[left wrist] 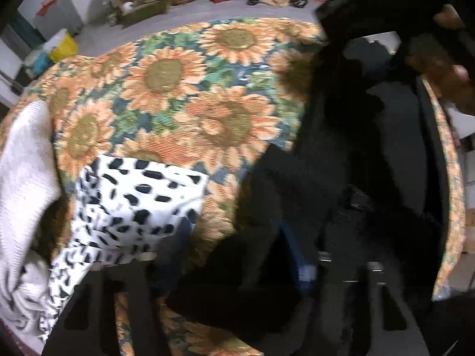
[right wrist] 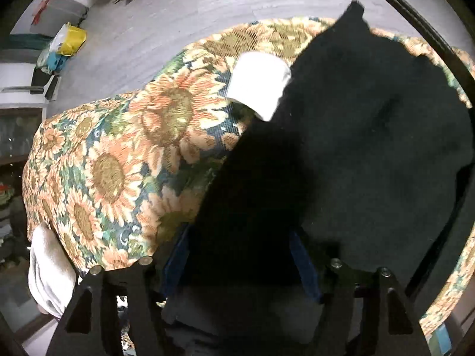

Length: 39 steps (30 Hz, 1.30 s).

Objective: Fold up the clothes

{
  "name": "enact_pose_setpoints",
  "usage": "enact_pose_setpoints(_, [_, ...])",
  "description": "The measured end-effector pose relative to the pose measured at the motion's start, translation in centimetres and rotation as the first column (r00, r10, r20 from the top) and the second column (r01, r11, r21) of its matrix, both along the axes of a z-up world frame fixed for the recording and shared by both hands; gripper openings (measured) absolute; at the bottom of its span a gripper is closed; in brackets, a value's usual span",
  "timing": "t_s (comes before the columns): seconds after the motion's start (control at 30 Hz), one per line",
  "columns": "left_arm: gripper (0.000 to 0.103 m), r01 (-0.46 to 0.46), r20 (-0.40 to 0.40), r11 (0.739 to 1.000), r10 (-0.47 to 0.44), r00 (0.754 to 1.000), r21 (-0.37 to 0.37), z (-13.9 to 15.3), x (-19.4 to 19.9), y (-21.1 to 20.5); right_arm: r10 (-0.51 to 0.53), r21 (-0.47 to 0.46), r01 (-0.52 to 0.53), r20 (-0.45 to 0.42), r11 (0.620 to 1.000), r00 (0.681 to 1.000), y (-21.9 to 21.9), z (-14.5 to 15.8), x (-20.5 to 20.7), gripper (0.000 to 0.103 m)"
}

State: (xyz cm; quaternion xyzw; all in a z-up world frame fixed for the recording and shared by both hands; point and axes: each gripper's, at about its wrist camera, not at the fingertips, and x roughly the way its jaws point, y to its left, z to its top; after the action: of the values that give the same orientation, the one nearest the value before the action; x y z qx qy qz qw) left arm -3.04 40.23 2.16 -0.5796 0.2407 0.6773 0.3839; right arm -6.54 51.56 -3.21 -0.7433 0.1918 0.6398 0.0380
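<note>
Left wrist view: a black garment (left wrist: 341, 154) lies spread, unfolded, toward the right edge of a round table under a sunflower cloth (left wrist: 178, 89). A spotted white garment (left wrist: 133, 195) and a cream knit (left wrist: 23, 160) sit bunched at the near-left edge — judged still unsorted. The left gripper (left wrist: 237, 270) has its fingers apart above the black garment's near hem, clamping nothing visible. In the right wrist view the right gripper (right wrist: 237, 273) stands wide over the same dark cloth (right wrist: 371, 148), whether touching it cannot be told; a white piece (right wrist: 258, 86) shows beside it. Beyond — grey floor (right wrist: 178, 14), cluttered boxes along the wall.
</note>
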Motion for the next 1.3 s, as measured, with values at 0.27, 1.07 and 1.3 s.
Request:
enact_pose_setpoints(0.27, [0.012,-0.149,0.162,0.97,0.118,0.98,0.194,4.2,0.1,-2.3,-0.009,-0.133,-0.005,-0.106,0.991,0.994,2.7,1.0,0.4,0.017])
enact_pose_setpoints(1.07, [0.011,-0.361,0.319,0.933,0.339,0.885,0.011,-0.4,14.9,3.7,-0.148,-0.274,0.095,-0.181,0.957,0.972,16.0,0.8,10.7,0.04])
enact_pose_setpoints(1.3, [0.017,-0.403,0.283,0.915,0.391,0.876,-0.018,-0.3,15.3,5.0,-0.087,-0.064,0.068,-0.376,0.996,0.922,20.0,8.2,8.9,0.054])
